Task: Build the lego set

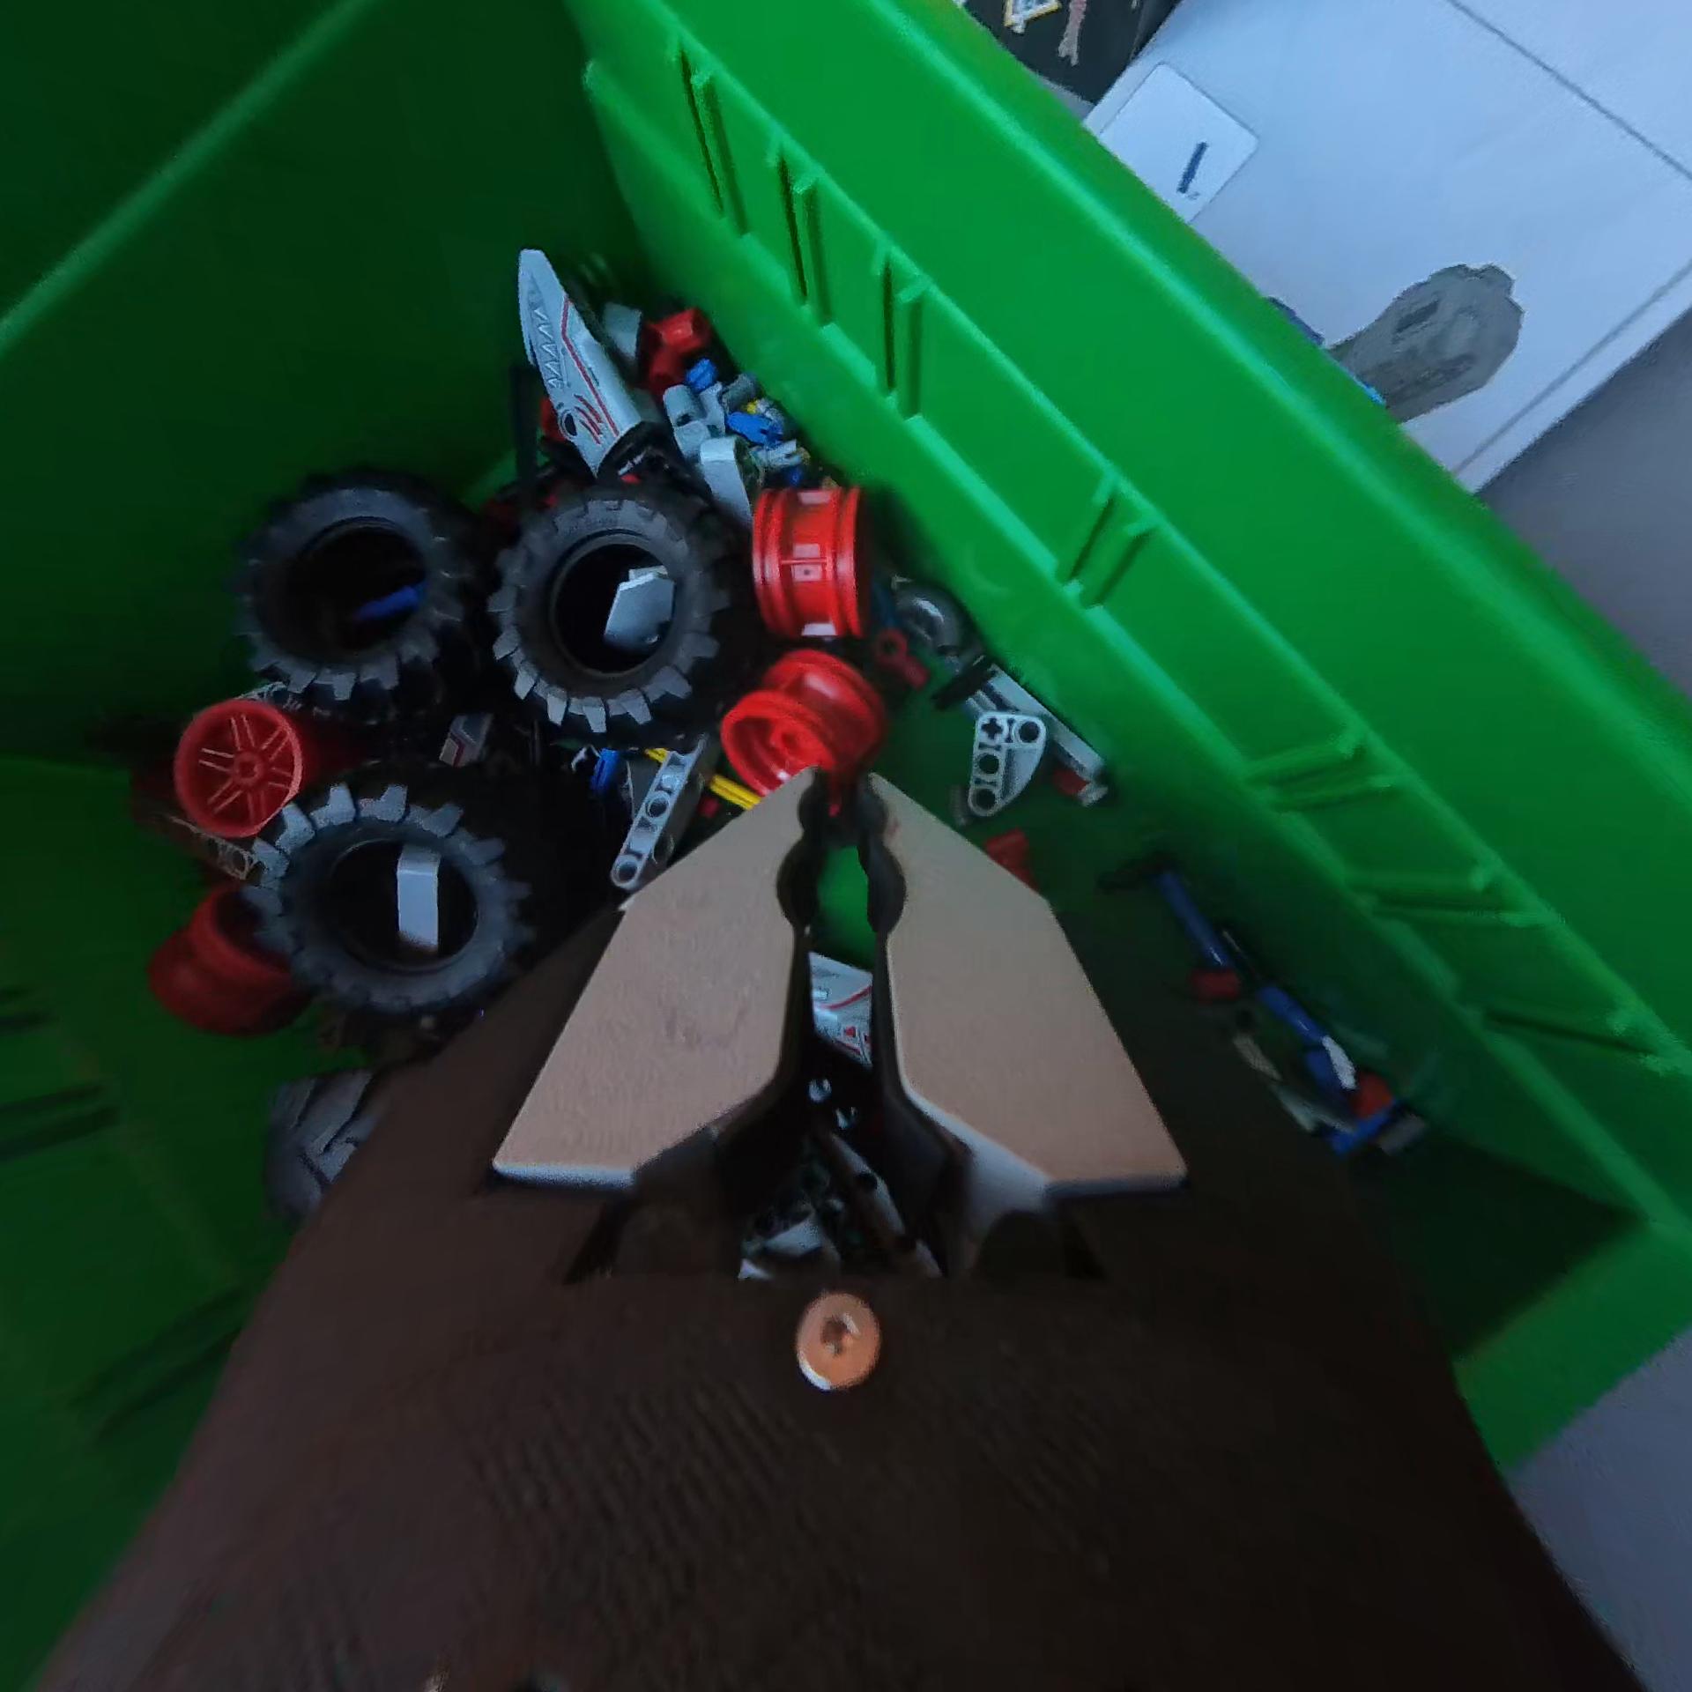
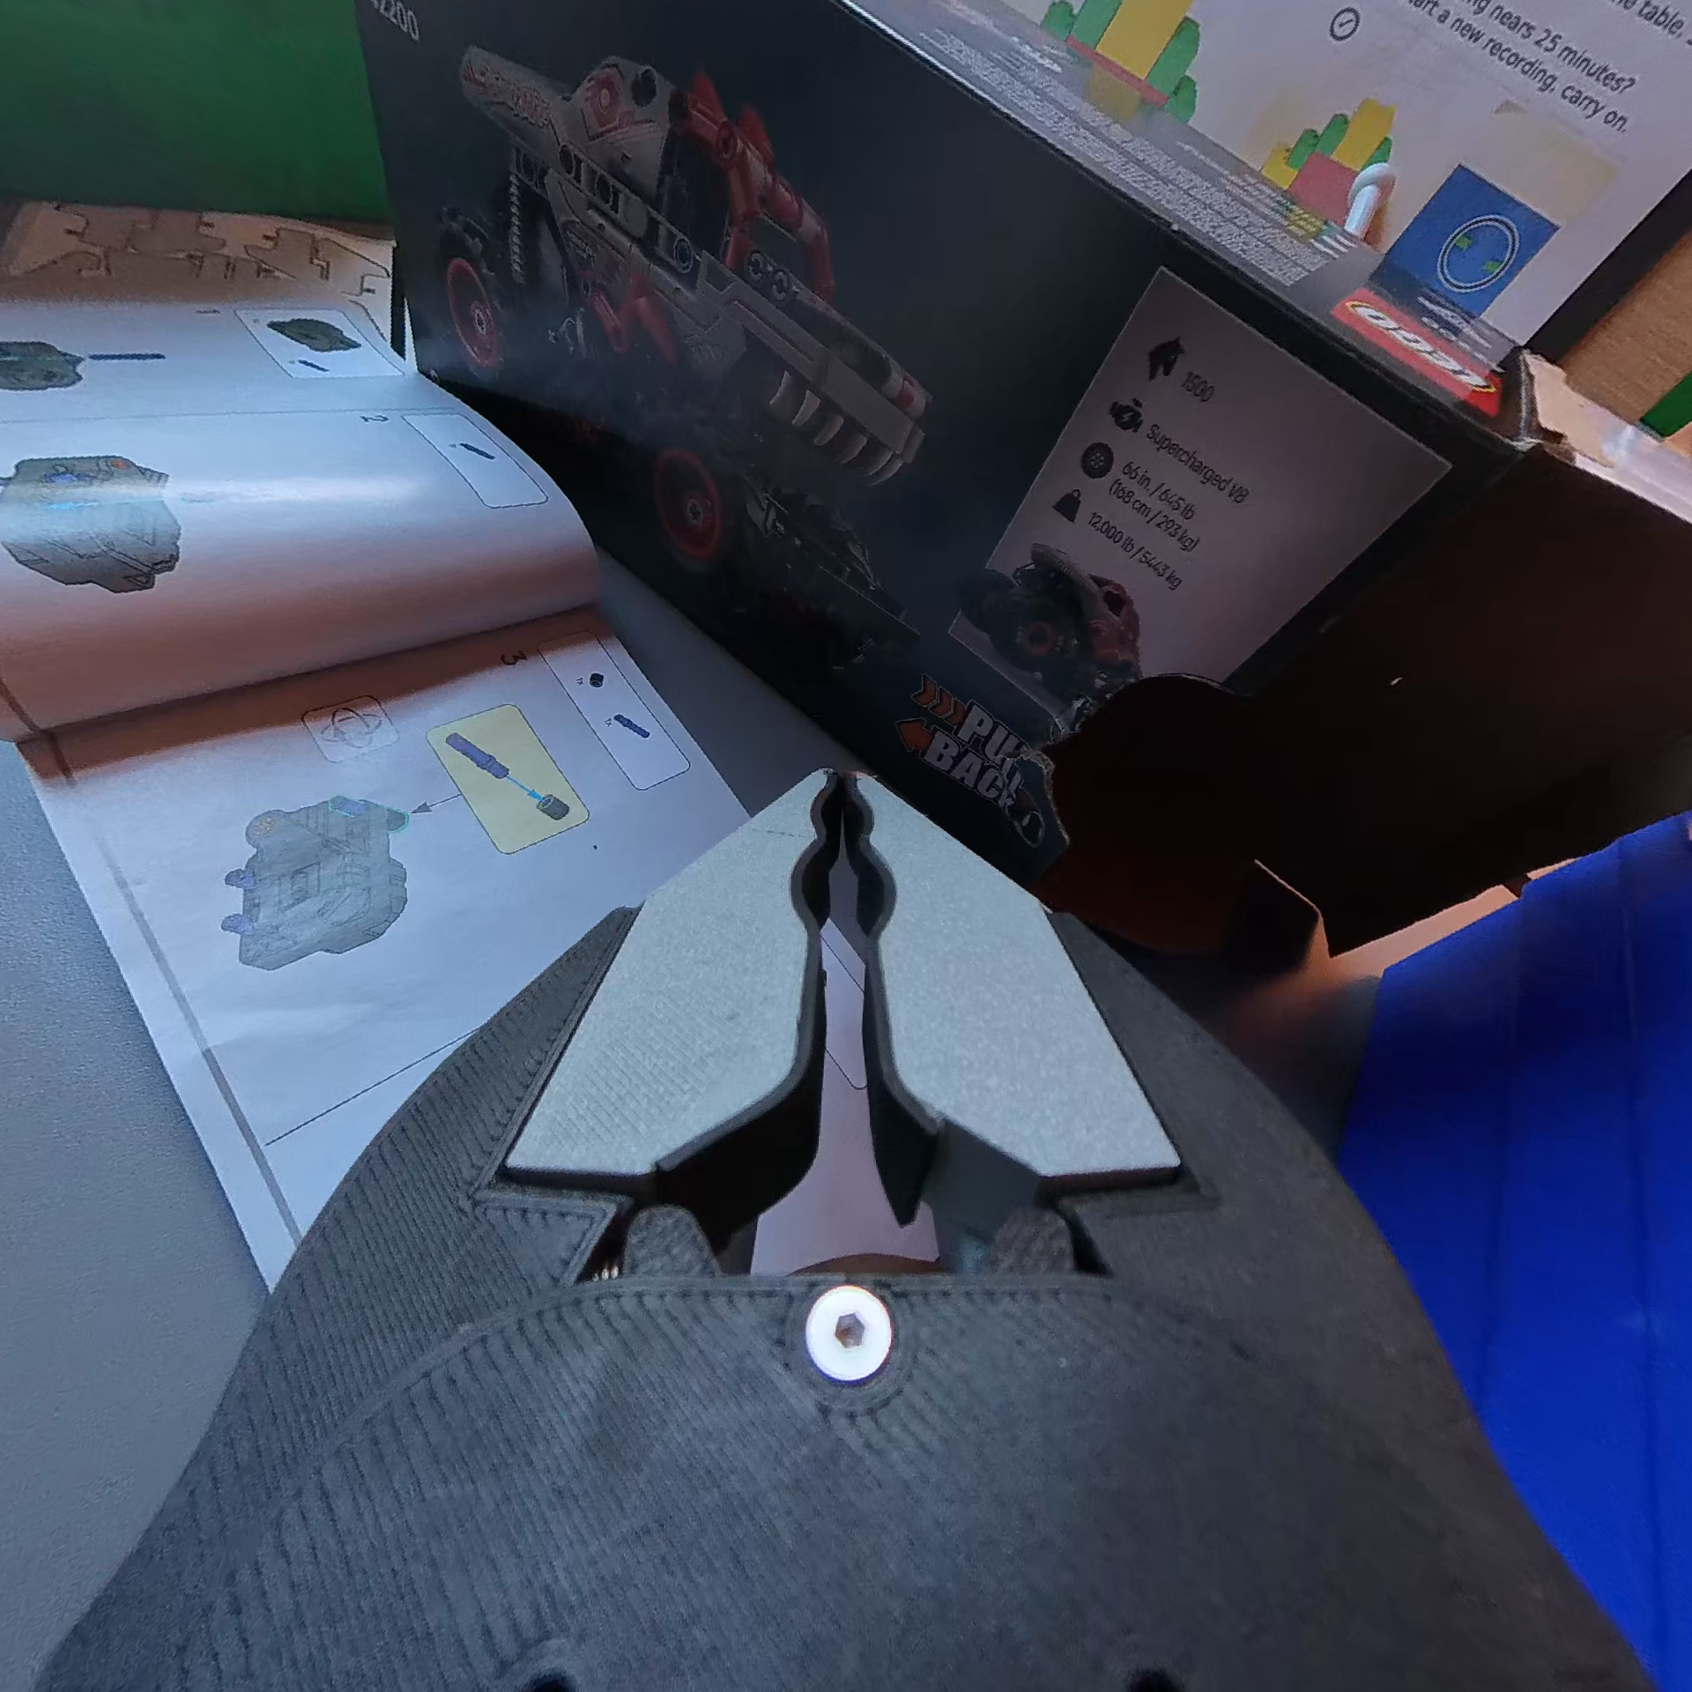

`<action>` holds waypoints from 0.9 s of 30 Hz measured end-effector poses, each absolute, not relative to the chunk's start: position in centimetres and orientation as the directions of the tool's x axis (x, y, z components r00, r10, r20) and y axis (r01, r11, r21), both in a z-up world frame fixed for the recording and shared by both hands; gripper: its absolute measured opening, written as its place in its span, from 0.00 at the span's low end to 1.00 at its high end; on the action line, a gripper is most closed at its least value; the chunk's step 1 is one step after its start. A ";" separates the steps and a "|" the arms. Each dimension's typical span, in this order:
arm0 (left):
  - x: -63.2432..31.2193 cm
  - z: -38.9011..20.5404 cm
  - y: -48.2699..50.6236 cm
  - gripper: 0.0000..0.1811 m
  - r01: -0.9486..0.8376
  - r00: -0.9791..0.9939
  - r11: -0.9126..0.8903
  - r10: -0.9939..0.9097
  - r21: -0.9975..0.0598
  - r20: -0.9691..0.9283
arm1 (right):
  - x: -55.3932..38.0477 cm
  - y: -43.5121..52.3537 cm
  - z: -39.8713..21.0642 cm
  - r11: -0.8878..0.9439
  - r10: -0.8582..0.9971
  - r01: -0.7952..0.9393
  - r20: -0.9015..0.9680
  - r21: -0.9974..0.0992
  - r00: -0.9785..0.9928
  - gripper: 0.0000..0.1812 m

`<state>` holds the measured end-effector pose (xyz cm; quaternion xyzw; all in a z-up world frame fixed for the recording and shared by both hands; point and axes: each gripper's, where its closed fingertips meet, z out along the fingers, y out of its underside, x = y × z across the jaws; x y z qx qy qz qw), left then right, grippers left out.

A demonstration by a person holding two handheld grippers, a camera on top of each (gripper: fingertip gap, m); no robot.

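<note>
A green bin (image 1: pixel 1053 385) holds loose lego parts: three black tyres (image 1: pixel 609 604), red wheel rims (image 1: pixel 810 558), grey panels and beams (image 1: pixel 572 366) and blue pins. My left gripper (image 1: pixel 838 787) is inside the bin, its tips at the lower edge of a red rim (image 1: pixel 806 714). Its jaws stand a narrow gap apart, and I cannot tell whether they pinch anything. My right gripper (image 2: pixel 842 783) is shut and empty, over the open instruction booklet (image 2: pixel 348 824) and just in front of the dark set box (image 2: pixel 824 366).
The bin's ribbed wall rises close on the right of my left gripper. White booklet pages (image 1: pixel 1465 183) lie outside the bin. A blue sleeve (image 2: pixel 1556 1190) and a dark brown shape (image 2: pixel 1181 806) are right of my right gripper. A printed sheet (image 2: pixel 1419 110) lies behind the box on the grey table (image 2: pixel 92 1190). My hands' fingertips stand some 40 cm from each other.
</note>
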<state>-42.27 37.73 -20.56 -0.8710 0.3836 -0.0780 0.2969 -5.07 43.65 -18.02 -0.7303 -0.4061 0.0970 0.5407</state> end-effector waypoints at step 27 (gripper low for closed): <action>-45.1 -20.8 31.5 0.00 -0.740 0.580 -0.547 -0.814 -0.391 0.040 | -5.0 43.8 -18.2 -0.101 0.700 0.488 0.287 -0.867 0.654 0.00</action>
